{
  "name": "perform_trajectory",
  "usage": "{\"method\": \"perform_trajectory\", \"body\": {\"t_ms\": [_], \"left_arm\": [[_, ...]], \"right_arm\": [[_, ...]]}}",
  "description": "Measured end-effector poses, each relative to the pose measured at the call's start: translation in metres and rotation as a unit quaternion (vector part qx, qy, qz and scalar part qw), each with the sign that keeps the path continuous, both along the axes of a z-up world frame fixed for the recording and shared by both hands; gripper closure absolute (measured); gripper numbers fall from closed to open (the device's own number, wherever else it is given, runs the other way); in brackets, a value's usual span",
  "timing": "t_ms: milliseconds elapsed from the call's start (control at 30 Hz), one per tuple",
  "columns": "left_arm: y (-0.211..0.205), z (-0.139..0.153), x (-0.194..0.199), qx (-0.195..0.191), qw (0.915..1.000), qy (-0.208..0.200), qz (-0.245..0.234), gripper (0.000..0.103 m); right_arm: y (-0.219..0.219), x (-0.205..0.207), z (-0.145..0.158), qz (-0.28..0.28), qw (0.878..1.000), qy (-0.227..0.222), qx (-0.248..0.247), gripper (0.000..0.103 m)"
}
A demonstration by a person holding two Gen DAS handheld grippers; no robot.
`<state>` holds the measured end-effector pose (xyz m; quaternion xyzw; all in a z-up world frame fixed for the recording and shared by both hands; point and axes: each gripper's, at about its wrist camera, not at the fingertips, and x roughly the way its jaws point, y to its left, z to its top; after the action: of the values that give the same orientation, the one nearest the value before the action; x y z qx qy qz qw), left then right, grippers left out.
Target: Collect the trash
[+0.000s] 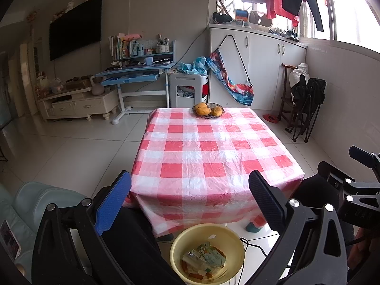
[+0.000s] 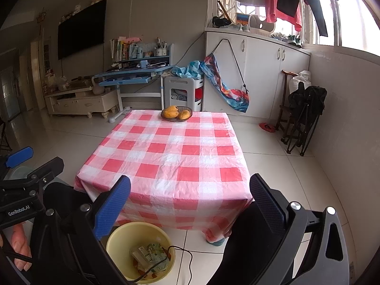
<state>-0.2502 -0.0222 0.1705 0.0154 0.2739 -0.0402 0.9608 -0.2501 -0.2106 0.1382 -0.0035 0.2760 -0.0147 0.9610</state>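
Both spread grippers [image 1: 190, 194] [image 2: 190, 197] hover above trash [image 1: 204, 257] in basin [image 1: 180, 239].

A round pale-yellow basin [image 1: 207, 253] stands upright on the white tiled floor, just in front of the near edge of the checked table. Inside it lies the trash [image 1: 204, 258]: a loose heap of crumpled green-and-white wrappers, perhaps snack packets, over some orange scraps near the bottom, with one small white scrap stuck to the inner wall. From the right wrist view a thin black cable crosses over the basin's rim
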Motion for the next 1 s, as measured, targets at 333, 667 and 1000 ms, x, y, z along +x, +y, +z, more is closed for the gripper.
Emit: {"method": "perform_trajectory", "body": {"t_ms": [333, 667, 1000], "left_arm": [[0.001, -0.004, 0.002, 0.003, 1.0, 0.004, 0.005, 0.007], [0.003, -0.007, 0.007, 0.014, 0.9997, 0.01, 0.016, 0.007], [0.008, -0.002, 0.011, 0.013, 0.9994, 0.006, 0.031, 0.007]], "right_arm": [[0.003, -0.002, 0.0, 0.002, 1.0, 0.0, -0.002, 0.007], [0.007, -0.002, 0.001, 0.004, 1.0, 0.001, -0.003, 0.007], [0.008, -0.002, 0.002, 0.005, 1.0, 0.001, -0.003, 0.007]]}}
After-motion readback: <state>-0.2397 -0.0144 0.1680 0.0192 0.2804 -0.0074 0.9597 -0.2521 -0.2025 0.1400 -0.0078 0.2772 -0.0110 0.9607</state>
